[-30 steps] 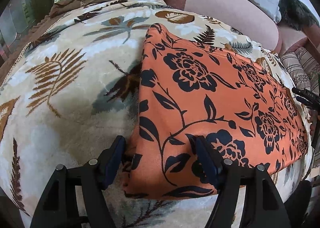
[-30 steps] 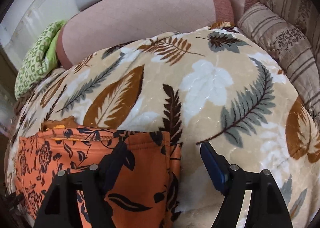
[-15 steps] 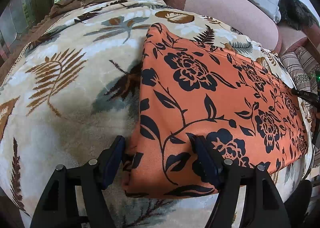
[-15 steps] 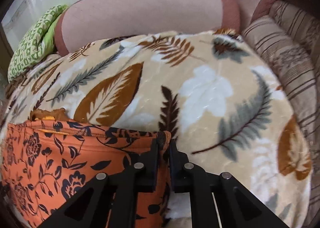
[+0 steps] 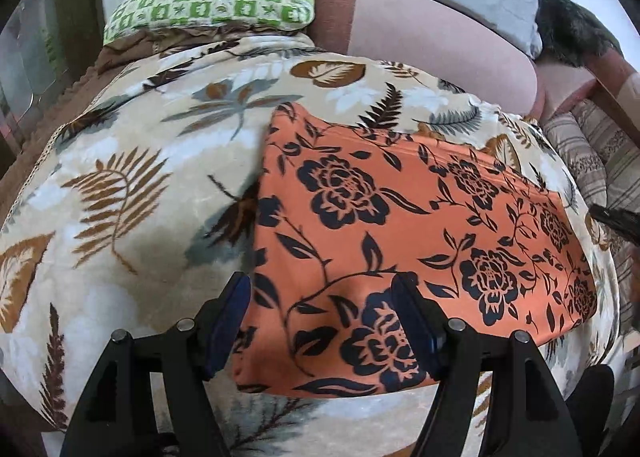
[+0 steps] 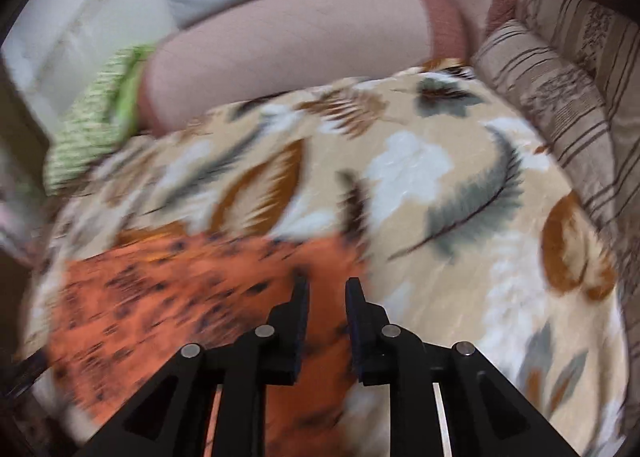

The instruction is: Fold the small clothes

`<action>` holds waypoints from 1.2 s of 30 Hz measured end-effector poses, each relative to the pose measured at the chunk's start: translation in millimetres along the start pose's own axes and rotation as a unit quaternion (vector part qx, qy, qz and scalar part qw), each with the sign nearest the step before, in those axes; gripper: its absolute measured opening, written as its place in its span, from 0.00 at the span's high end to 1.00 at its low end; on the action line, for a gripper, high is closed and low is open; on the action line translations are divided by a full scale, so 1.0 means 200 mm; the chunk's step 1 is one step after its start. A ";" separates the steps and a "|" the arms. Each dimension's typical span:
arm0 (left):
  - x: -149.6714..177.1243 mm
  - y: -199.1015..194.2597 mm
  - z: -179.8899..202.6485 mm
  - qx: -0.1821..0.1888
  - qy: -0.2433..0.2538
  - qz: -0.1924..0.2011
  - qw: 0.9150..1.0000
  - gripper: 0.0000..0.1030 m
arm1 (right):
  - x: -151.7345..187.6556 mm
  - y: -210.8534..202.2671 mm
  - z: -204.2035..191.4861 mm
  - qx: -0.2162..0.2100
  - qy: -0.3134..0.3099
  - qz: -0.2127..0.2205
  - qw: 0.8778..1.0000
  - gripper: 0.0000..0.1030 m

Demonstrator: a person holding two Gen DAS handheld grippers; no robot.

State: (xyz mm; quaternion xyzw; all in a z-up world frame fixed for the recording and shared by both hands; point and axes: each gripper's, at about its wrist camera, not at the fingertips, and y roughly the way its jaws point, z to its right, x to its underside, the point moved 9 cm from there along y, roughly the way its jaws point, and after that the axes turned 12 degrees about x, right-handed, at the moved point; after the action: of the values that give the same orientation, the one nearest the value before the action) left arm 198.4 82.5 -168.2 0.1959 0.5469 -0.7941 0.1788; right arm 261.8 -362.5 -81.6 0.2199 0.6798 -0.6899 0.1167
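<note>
The leaf-print blanket (image 5: 120, 185) covers the bed, the orange floral garment (image 5: 400, 225) lies flat on its near right part, the left gripper (image 5: 320, 321) stands wide astride the garment's near left corner – not pinching – and the right gripper (image 6: 326, 309), narrow, is opening above the garment's blurred right edge.

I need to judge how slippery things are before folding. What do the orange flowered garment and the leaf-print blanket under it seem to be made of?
The orange flowered garment looks like a thin, smooth knit or woven fabric with a matte finish: it lies flat with crisp edges and a printed black pattern. The leaf-print blanket looks like plush fleece: its surface is soft, faintly embossed and slightly shiny. The exact fibre of either cannot be told.
</note>
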 end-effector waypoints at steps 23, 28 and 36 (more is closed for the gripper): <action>0.19 0.04 -0.13 -0.057 -0.020 -0.049 0.997 0.21 | 0.52 -0.10 0.05 0.004 0.069 -0.029 0.997 0.29; 0.24 0.00 -0.12 -0.049 -0.020 -0.046 0.998 0.21 | 0.52 0.07 0.43 -0.066 0.204 -0.069 0.974 0.29; 0.25 -0.03 -0.11 -0.041 -0.020 -0.042 0.998 0.21 | 0.55 0.07 0.85 -0.101 0.339 -0.063 0.933 0.35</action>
State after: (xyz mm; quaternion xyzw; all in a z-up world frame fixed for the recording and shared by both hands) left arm 154.9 101.2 -196.6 0.1492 0.5827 -0.7818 0.1640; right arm 147.8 -515.6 -147.8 0.3847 0.7572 -0.5082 -0.1429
